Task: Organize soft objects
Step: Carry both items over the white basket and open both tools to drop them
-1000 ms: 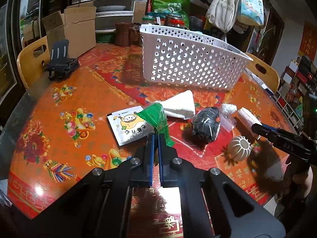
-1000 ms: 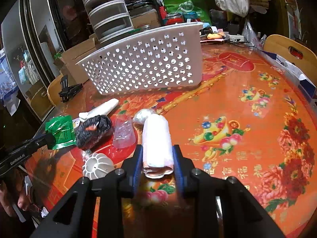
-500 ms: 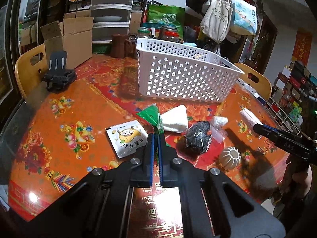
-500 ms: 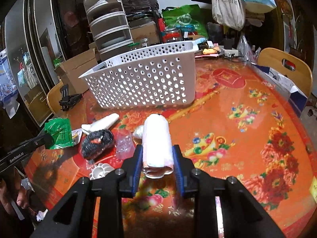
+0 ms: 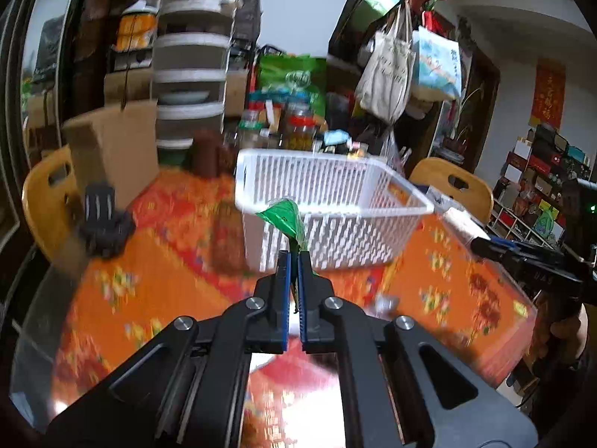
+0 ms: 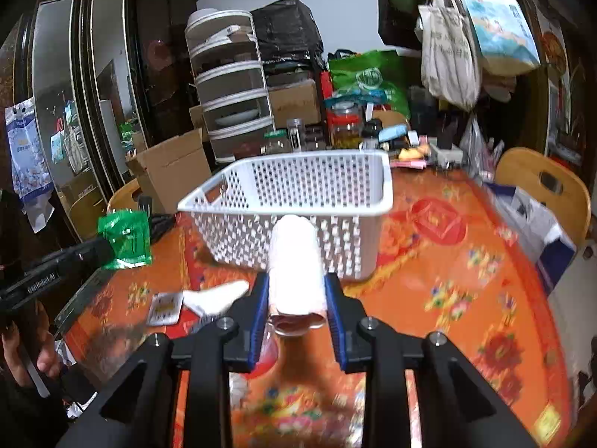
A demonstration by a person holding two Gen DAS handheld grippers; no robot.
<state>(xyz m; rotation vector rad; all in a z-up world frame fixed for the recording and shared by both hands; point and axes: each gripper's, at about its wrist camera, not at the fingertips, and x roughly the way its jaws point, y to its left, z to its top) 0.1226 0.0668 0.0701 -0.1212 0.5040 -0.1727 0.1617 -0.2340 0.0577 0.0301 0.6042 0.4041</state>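
The left gripper (image 5: 294, 257) pinched a crinkled green plastic packet (image 5: 285, 216) between its blue-padded jaws, which stood almost touching, the packet held clear above the table. The right gripper (image 6: 296, 287) clamped a rolled pale pink cloth (image 6: 294, 261) between its jaws, the roll pointing forward and raised off the table. Beyond both stood a white perforated plastic basket (image 6: 298, 186) on the round table covered with an orange and red floral cloth (image 6: 466, 280). On that table, left of the right gripper, lay a folded white cloth (image 6: 216, 295) and, just beside it, a small white sachet with a yellow print (image 6: 166, 308). A brown cardboard box (image 5: 112, 149) and yellow wooden chairs (image 6: 541, 183) ringed the table. Motion blurred parts of both views.
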